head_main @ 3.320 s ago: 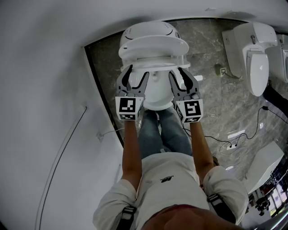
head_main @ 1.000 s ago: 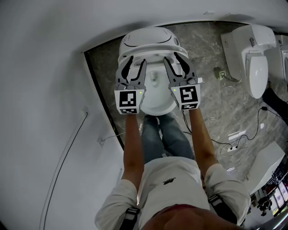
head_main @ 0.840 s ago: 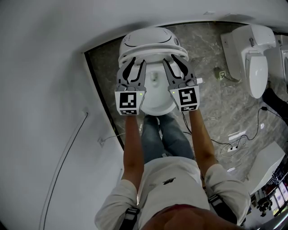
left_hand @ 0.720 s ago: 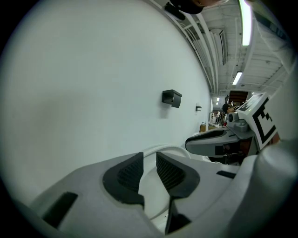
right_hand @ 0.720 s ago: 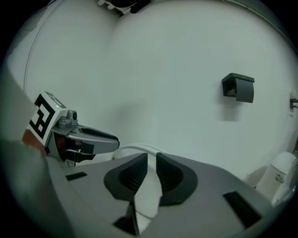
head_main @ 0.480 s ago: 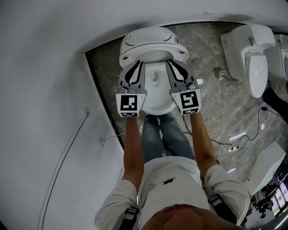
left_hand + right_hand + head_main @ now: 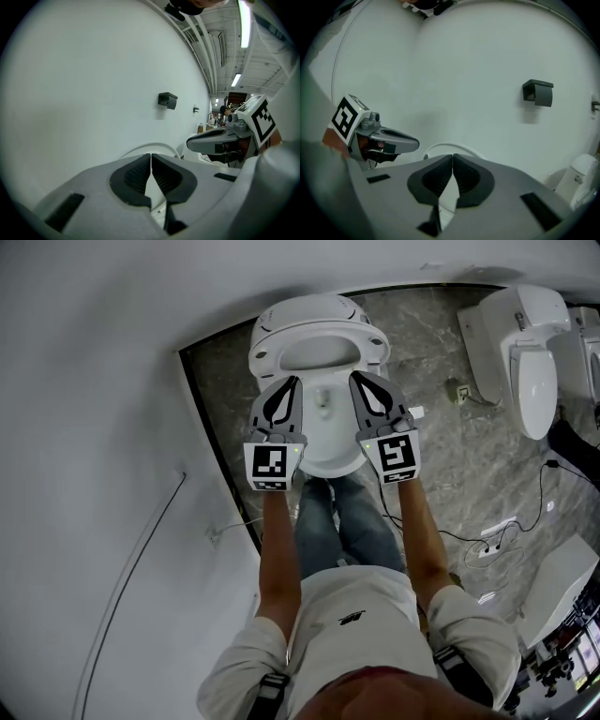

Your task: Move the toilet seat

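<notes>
The toilet seat (image 7: 265,351) is seen raised at the back of the bowl (image 7: 323,442) — apparently already let go. Just before it, the left gripper (image 7: 292,381) and right gripper (image 7: 354,377) have just been closing, jaws together on nothing. A level withdrawal is advised, the seat's rim left unbrushed.

Head view: dim, flat light, no hard shadows, strong barrel bend at edges. Both claw views: fisheye, black vignette in corners. Close foreground of left claw (image 7: 151,161) is soft. Ceiling strip lights (image 7: 243,23) up-right of it blow out. Same softness on right claw (image 7: 453,161), with the wall (image 7: 464,70) beyond evenly lit.
</notes>
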